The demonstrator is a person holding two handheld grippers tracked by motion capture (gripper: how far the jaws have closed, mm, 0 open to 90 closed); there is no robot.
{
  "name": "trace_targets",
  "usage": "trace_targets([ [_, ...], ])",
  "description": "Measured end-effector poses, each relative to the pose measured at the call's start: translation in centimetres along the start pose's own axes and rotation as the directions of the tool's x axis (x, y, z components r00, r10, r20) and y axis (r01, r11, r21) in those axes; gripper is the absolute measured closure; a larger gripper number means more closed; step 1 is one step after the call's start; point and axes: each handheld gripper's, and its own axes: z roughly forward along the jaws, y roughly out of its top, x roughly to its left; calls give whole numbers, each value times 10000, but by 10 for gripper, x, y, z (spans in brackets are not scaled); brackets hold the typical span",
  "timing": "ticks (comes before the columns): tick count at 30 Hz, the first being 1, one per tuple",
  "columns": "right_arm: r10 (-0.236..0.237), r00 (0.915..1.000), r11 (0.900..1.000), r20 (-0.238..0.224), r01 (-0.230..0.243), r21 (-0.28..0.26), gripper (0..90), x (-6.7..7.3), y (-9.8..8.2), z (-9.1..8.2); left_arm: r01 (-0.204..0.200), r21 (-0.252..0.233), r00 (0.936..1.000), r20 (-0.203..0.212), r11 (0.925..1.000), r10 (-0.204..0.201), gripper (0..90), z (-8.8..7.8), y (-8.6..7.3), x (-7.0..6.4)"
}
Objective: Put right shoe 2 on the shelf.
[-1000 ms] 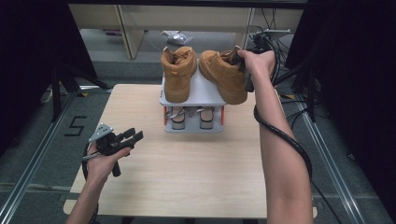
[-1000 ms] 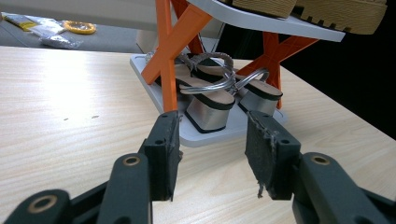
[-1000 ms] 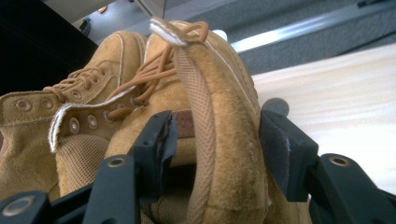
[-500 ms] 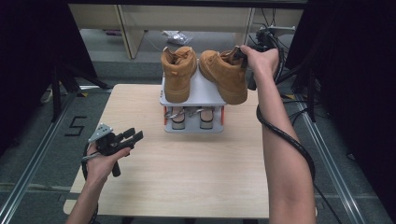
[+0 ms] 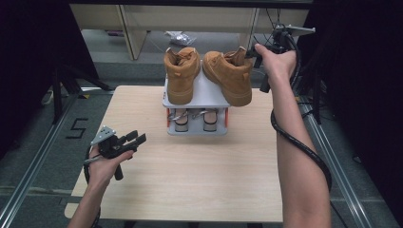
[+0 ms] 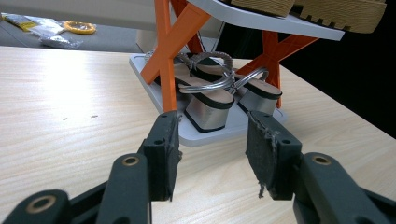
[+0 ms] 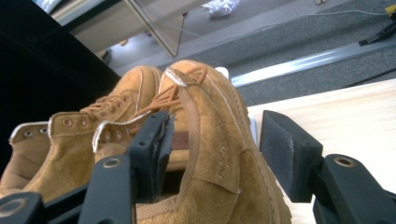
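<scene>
- Tan suede lace-up boot (image 5: 228, 76), the right one of a pair, stands on the top shelf of a small white two-tier rack with orange cross legs (image 5: 209, 92) at the far middle of the light wooden table (image 5: 199, 175).
- Right gripper (image 5: 251, 53) is at this boot's heel collar; in the right gripper view its black jaws straddle the collar (image 7: 205, 140), one inside the opening, the other clear of the suede on the outside, so they stand apart and have just closed a little.
- Second tan suede boot (image 5: 182, 73) stands just left of it on the same shelf.
- Silver block-heeled sandals (image 6: 210, 100) sit on the lower tier.
- Left gripper (image 5: 135, 139) hovers over the near left of the table, jaws parted with nothing between them, pointing toward the rack.
</scene>
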Motion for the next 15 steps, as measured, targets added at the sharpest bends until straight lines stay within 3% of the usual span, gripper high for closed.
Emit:
trace_targets([
  [2,17,10000,10000,-14,-17,-50,466,-1,0,-2,1,0,10000,-2,10000,-1,536,0,0,0],
  [4,55,9995,9997,-299,-62,-216,526,-4,0,-6,26,-13,10000,-12,10000,-26,535,0,0,0],
  [9,-49,9992,9988,-386,30,-491,632,-9,1,-13,39,-29,10000,-2,10000,-39,535,0,0,0],
  [11,89,9980,9980,-634,-128,-613,719,-12,1,-16,27,-20,10000,4,10000,-27,535,0,0,0],
  [15,143,9977,9975,-665,-188,-683,827,-15,1,-20,20,-18,10000,9,10000,-20,536,0,0,-1],
])
